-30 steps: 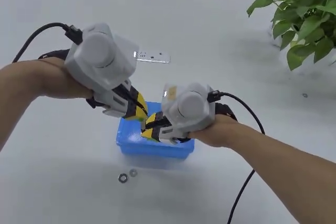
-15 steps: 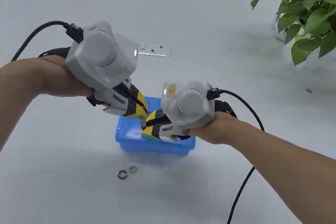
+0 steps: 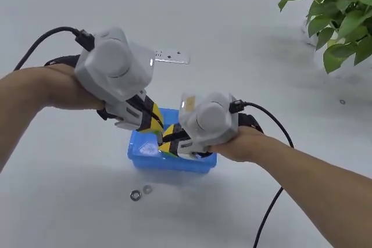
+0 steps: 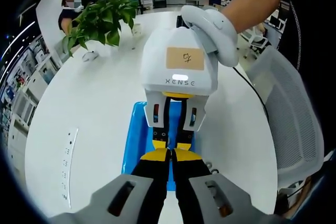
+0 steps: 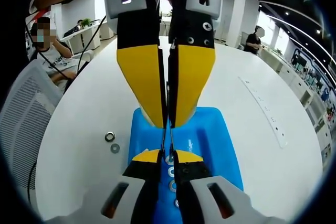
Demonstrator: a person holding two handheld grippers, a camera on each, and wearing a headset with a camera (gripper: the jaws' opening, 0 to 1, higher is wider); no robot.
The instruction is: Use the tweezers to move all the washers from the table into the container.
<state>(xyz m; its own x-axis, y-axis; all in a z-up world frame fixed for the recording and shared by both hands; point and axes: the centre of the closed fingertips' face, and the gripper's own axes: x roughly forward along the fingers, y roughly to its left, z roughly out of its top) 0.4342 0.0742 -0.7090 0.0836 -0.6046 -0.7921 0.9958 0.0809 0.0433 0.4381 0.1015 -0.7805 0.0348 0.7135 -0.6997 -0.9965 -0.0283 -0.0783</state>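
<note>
Washers (image 3: 135,196), two, beside blue container (image 3: 168,164); left gripper (image 4: 169,153) and right gripper (image 5: 168,157) jaws pressed together.

Left claw (image 4: 169,152), right claw (image 5: 167,157): closed, tip-to-tip.

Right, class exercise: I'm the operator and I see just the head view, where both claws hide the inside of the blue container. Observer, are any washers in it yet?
Observer: Yes. In the right gripper view, at least two washers lie on the floor of the blue container.
Operator: And where are the tweezers?
Observer: That view shows thin metal tweezers running from the gap of the left claw towards the right claw.
Operator: Are their tips over the container?
Observer: Yes, over its inside, not over the table.
</note>
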